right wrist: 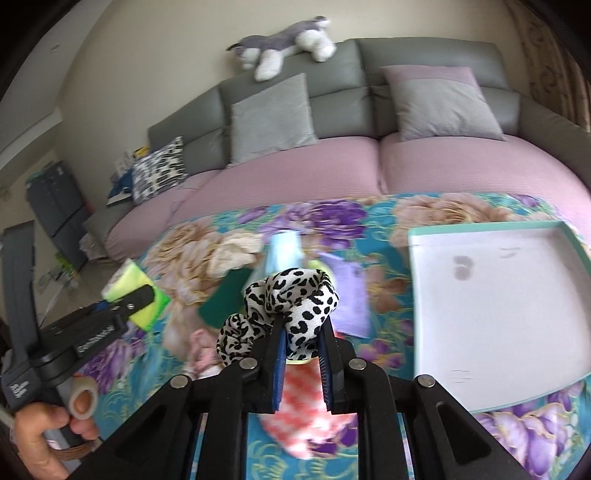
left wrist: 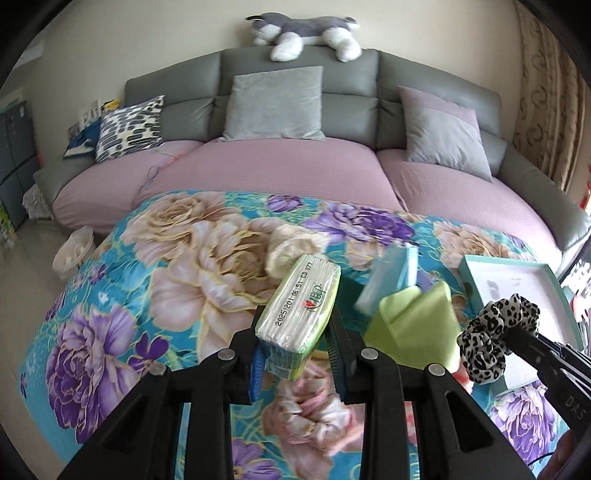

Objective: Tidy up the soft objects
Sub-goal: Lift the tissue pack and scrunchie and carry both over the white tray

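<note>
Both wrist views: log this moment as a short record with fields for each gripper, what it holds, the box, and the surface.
left gripper: shut on tissue pack, lifted off the cloth
right gripper: shut on leopard-print scrunchie
teal-rimmed box: open, nothing inside, on the right
surface: floral cloth, with sponges and cloths lying on it
behind: sofa, husky plush on top

The left black two-finger claw [left wrist: 295,343] is clamped on a green tissue pack [left wrist: 301,301]; the right black claw [right wrist: 301,341] (at its 3 o'clock) grips a leopard-print fabric scrunchie [right wrist: 291,302], both raised.
</note>
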`<state>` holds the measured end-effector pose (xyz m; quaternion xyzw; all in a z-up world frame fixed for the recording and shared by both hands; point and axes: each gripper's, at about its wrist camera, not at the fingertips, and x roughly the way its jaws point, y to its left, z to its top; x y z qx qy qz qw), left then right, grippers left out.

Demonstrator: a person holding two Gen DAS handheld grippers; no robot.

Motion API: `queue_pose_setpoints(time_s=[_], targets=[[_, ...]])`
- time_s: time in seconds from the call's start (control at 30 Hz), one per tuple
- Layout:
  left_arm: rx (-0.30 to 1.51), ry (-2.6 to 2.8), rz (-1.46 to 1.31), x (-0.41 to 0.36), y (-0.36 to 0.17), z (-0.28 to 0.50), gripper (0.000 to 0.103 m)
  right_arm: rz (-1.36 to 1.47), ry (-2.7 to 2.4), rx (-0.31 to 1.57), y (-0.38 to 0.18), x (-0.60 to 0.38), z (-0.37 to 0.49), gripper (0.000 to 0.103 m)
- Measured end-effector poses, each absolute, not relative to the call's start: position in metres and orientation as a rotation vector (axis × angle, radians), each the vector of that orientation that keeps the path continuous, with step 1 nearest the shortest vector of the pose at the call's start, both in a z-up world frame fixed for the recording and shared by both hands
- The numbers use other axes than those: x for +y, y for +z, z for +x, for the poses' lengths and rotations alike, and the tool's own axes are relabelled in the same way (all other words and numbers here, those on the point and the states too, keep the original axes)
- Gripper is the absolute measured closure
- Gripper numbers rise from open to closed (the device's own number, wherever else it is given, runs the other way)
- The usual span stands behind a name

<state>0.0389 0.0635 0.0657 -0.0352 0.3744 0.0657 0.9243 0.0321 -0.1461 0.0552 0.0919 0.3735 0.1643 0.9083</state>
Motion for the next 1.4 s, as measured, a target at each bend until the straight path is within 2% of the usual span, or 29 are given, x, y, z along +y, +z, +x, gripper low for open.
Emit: queue_pose_setpoints(time_s=[0.7,1.4], targets=[[0.751,-0.159,0.083,-0.085,0.090,0.103,0.072,0.255,0.021,0.815,0.044,-0.263,0.066,0.086],[0.866,-0.352,0.138,-0.186,0.024,0.166,0.071,0.323,-0.214,0.785,0.003,-0.340,0.091,0.086]])
